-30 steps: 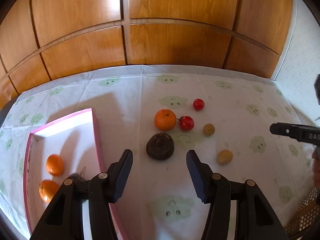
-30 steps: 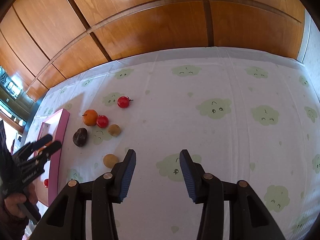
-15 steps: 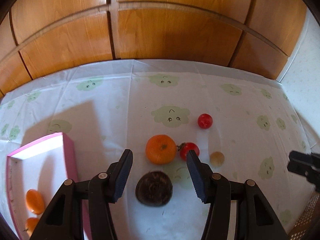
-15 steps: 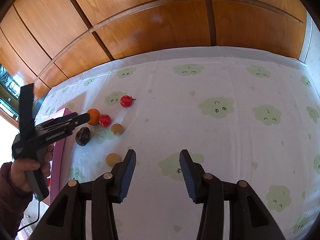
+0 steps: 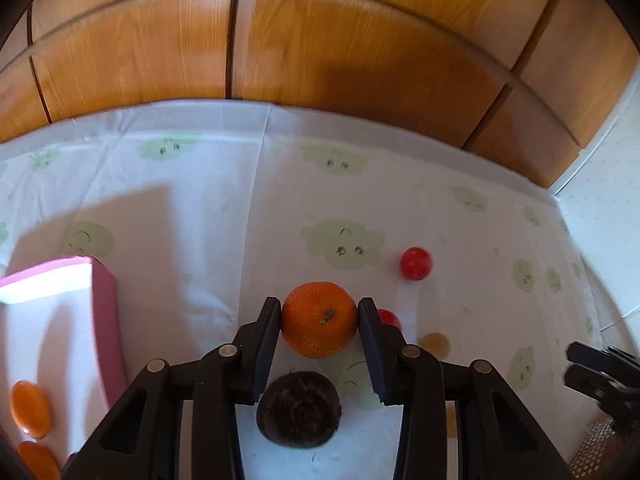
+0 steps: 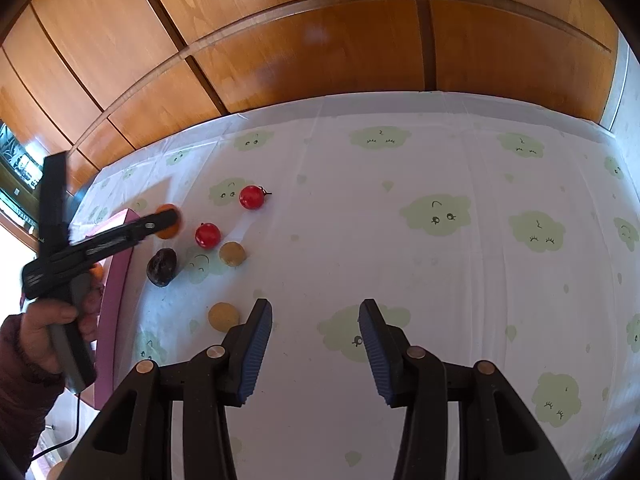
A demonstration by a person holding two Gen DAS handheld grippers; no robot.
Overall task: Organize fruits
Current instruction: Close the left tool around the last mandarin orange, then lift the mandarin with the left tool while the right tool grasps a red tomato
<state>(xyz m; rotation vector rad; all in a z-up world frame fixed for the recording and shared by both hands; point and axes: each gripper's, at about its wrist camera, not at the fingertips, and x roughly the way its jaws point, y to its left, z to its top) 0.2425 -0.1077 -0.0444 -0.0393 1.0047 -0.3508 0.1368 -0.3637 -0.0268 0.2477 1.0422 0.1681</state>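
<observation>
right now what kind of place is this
Probably a home room: a table under a cloud-print cloth, wood-panelled cabinet doors behind it, and loose fruit beside a pink tray.

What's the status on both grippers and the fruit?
Left gripper just closed, pads on the orange. Right gripper open, empty, over bare cloth. Dark fruit sits right below the orange; pink box to the left.
</observation>
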